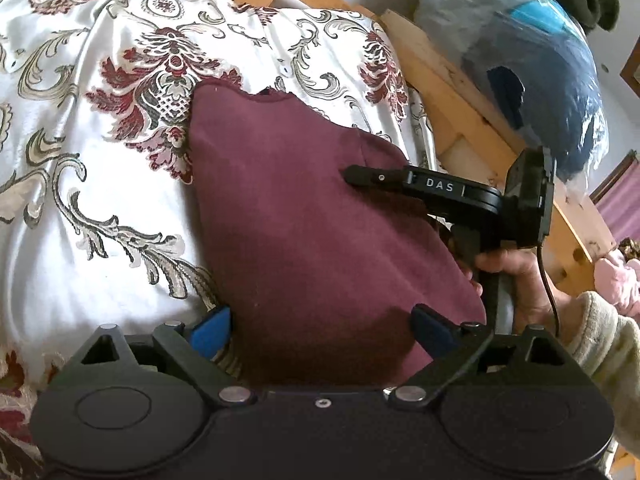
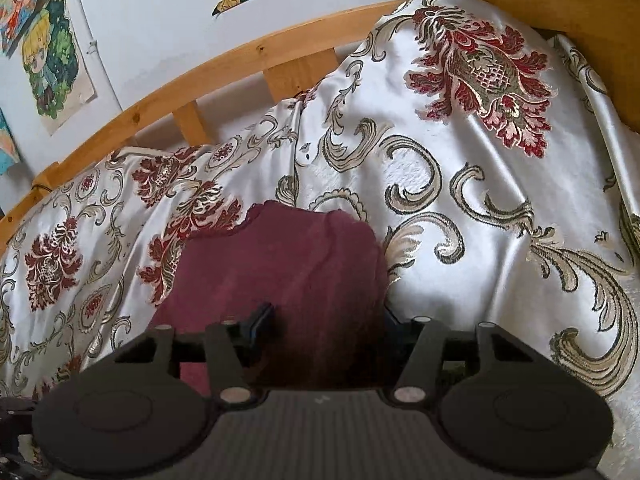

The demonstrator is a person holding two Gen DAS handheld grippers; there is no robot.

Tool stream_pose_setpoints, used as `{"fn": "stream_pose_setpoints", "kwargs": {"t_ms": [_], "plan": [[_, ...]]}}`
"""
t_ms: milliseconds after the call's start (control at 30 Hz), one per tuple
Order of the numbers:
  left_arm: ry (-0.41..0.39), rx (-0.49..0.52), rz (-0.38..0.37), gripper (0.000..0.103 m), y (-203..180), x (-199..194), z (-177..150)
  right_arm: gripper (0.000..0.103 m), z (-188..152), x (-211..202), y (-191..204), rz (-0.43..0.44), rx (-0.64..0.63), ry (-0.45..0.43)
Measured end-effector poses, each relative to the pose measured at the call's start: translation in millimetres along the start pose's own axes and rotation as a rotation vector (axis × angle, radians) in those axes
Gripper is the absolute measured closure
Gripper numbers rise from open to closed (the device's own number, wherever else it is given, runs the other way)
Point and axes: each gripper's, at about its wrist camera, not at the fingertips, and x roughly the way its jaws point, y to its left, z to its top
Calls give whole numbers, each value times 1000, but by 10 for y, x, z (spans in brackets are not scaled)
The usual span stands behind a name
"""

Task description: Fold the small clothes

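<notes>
- The left gripper [image 1: 320,330] is seen with its blue-padded fingers [image 1: 212,332] spread wide; soft maroon cloth lies between and beneath them, and nothing is clamped.
- The right gripper [image 2: 326,318] is likewise parted, one blue pad resting on the cloth and the other at its right-hand edge; no pinch can be made out.
- The maroon knitted garment [image 1: 304,220], matte and fuzzy with a notched neckline at its far end, is laid flat directly ahead of both pairs of fingers.
- In the left wrist view the right gripper's black finger is pressed onto the garment from the right, and its handle is held by the right hand [image 1: 516,280] in a cream sleeve.
- Under the garment a glossy white satin bedspread [image 1: 100,200] with raised red and grey-gold damask scrolls is spread, rumpled into folds farther off.
- Beyond it, a slatted pale-wood bed frame [image 2: 224,64] is seen.
- Farthest ahead of the right gripper, cartoon posters [image 2: 52,60] are fixed on a white wall.
</notes>
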Motion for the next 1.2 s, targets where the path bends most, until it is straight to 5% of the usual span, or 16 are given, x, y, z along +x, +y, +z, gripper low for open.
{"fn": "stream_pose_setpoints", "kwargs": {"t_ms": [700, 1200], "plan": [[47, -33, 16, 14, 45, 68, 30, 26, -65, 71, 86, 6, -36, 11], [50, -38, 17, 15, 67, 89, 28, 26, -131, 92, 168, -21, -76, -1]]}}
